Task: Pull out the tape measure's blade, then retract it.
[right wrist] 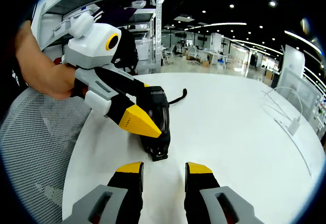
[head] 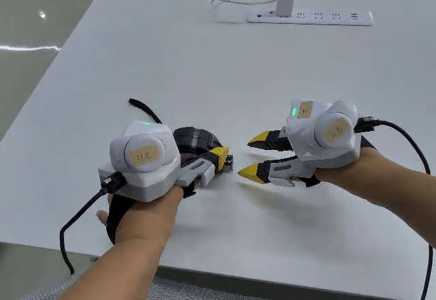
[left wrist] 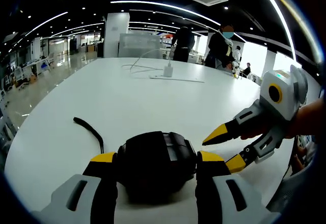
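My left tongs (left wrist: 158,159) pinched the tape (right wrist: 162,119) by its sides; my right tongs (right wrist: 162,169) stood spread just before its mouth.

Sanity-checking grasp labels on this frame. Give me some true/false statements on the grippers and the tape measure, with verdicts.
1. The left gripper is clamped on the tape measure. True.
2. The right gripper is pinching the blade tip. False: its jaws are open and hold nothing, just short of the tape measure's front end.
3. The blade is drawn far out across the table. False: no length of blade shows outside the case.
4. A black strap lies on the table beside the tape measure. True.
5. The power strip lies right next to the tape measure. False: it is at the table's far end.
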`<state>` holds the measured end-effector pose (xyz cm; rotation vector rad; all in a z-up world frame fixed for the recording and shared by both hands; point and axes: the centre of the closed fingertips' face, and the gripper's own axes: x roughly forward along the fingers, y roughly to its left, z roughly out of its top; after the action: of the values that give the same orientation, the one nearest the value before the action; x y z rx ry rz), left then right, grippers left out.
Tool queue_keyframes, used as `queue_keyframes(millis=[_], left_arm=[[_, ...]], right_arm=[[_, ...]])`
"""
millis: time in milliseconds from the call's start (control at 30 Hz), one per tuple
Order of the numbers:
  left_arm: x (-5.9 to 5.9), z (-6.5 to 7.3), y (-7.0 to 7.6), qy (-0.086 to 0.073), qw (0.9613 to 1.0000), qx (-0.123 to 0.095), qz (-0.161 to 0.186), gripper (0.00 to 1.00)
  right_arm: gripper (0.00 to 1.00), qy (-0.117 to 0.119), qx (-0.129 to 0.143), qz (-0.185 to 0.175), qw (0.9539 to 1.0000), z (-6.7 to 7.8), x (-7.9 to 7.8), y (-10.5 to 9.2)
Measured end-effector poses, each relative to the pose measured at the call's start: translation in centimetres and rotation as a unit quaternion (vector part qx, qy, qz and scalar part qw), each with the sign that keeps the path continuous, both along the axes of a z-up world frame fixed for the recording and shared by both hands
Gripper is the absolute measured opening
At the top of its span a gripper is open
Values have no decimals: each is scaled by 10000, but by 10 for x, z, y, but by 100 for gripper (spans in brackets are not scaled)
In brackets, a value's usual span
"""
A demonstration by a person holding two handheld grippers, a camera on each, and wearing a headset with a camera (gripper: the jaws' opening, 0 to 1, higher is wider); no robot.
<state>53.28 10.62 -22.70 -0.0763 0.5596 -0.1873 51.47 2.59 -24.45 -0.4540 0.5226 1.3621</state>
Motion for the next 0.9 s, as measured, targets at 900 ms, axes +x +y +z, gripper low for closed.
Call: queue_keyframes(millis=[900], left_arm=[[-23, 10, 6, 186, 9971, -239, -699, 86]], right_arm=[[46, 254, 269, -1267, 9913, 26, -18, -57]])
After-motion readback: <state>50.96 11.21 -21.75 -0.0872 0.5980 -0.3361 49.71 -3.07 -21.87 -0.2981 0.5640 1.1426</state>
